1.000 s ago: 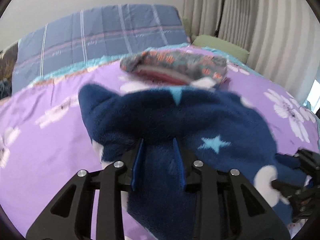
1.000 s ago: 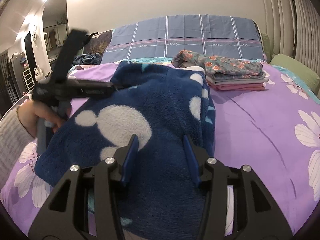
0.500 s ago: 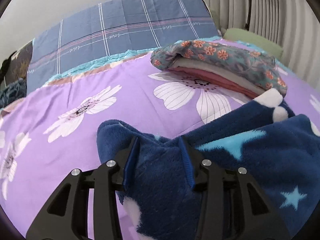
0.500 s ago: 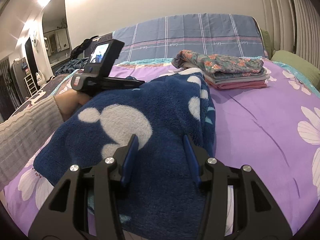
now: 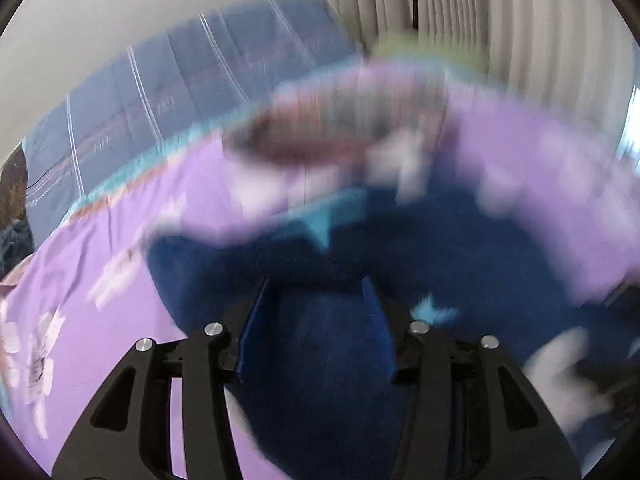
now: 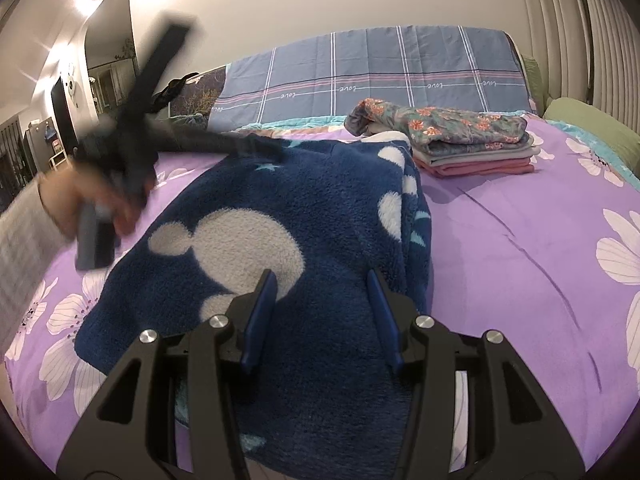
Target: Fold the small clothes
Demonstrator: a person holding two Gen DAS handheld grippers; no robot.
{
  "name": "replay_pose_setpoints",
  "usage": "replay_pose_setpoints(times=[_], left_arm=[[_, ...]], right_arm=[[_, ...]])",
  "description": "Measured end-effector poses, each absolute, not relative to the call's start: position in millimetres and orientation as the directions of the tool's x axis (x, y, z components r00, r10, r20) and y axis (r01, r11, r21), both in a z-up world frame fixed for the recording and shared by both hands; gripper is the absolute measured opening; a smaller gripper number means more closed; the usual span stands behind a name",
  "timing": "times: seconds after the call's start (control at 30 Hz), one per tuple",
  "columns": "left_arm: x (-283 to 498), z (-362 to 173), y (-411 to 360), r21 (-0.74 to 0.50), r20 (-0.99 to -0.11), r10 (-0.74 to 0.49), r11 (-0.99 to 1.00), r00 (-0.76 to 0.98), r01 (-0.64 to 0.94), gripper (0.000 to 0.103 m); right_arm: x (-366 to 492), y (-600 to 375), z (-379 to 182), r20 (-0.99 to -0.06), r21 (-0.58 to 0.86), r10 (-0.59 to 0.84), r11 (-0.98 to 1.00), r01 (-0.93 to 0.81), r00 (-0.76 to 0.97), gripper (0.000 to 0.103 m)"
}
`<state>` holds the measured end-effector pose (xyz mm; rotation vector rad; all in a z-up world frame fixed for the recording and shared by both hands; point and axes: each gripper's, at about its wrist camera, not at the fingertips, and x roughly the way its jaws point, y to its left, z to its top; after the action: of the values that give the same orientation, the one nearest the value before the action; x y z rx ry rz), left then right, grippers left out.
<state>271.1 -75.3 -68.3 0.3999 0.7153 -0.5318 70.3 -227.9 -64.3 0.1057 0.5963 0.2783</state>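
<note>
Fleece: navy fleece (image 6: 280,216) with white blobs lies folded on my purple bed (image 6: 520,280), mid-bed, near the stack.
Left gripper (image 5: 316,300): view badly blurred; fingers have just been opening, fleece between them; I can't tell if the pads touch it.
Right gripper (image 6: 322,300): fingers part-spread over the near fleece edge, cloth between them; a grip I cannot confirm.
Stack: folded clothes (image 6: 460,140) beyond the fleece, floral piece on top.
Hand (image 6: 76,200): blurred, holding the left gripper's handle at the fleece's left side.
</note>
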Motion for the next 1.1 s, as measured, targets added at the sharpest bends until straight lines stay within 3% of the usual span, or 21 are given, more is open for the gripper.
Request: replay_pose_setpoints(times=[0.07,0.17,0.3,0.47,0.6,0.7,0.83,0.97,1.1], left_arm=[[280,-71,-68,0.044,-0.71,-0.377,0.82,0.595,0.571,0.047],[277,-72,-72,0.069,-0.708,-0.359,0.822,0.608,0.566,0.047],[274,-73,-70,0.057,-0.704,-0.352,0.837,0.617,0.544,0.047],[276,-70,-68,0.062,-0.701,-0.345,0.842,0.624,0.535,0.047],[275,-70,-66,0.056,-0.695,-0.349,0.846,0.629,0.531,0.047],[274,-71,-64,0.043,-0.682,-0.355,0.853,0.639,0.52,0.047],[276,-74,-73,0.074,-0.676,-0.345,0.847,0.652,0.526,0.047],[274,-74,-70,0.064,-0.668,-0.351,0.851,0.656,0.521,0.047],[264,-55,-55,-0.004,-0.657,-0.383,0.863,0.649,0.505,0.047]], right_arm=[[71,-227,-65,-0.544,0.172,0.284,0.959,-0.226,0.79,0.048],[71,-228,-65,-0.542,0.177,0.284,0.959,-0.223,0.791,0.048],[62,-233,-47,-0.519,0.191,0.258,0.964,-0.184,0.815,0.036],[74,-228,11,-0.449,0.065,0.209,0.977,-0.202,0.868,0.029],[132,-231,10,-0.552,0.154,0.292,0.956,-0.249,0.781,0.022],[184,-243,-37,-0.704,0.268,0.32,0.946,-0.179,0.634,0.016],[187,-258,-67,-0.672,0.325,0.349,0.931,-0.164,0.653,0.016],[180,-241,-63,-0.68,0.195,0.252,0.967,-0.161,0.688,0.016],[177,-234,-62,-0.669,0.17,0.237,0.972,-0.165,0.705,0.016]])
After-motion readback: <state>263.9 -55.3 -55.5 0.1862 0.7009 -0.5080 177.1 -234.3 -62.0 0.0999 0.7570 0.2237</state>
